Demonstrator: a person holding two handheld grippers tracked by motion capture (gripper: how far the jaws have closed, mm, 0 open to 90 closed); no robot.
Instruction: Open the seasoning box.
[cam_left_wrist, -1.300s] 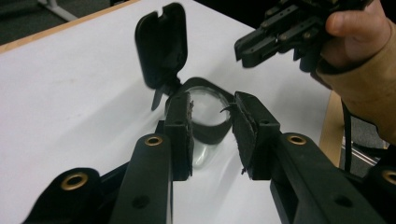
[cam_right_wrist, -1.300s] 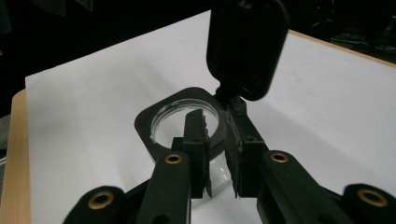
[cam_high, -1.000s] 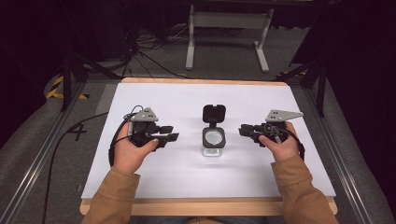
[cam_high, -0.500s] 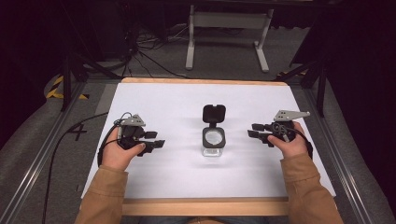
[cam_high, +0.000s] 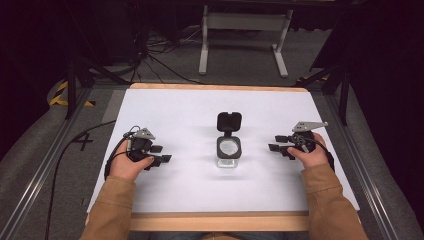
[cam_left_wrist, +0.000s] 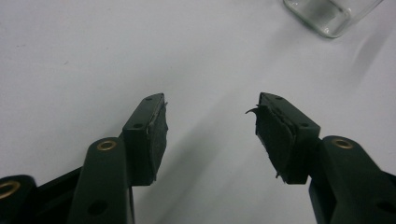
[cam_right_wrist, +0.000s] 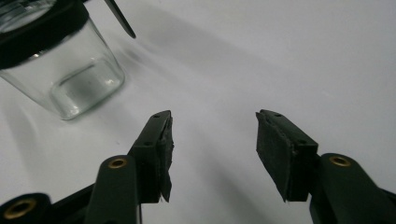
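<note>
While jaws gape, jar stands untouched.

White table with wooden edge, grey metal stand, tangled cables on floor, possibly yellow-black tape

High view: looking forward and down from above the person's side, taking in the whole white table.
Left gripper view: riding low and close over the table, catching the glass jar at its top right.
Right gripper view: sitting equally low, facing the jar at top left.
Shared: all three are showing jar and tabletop.
</note>
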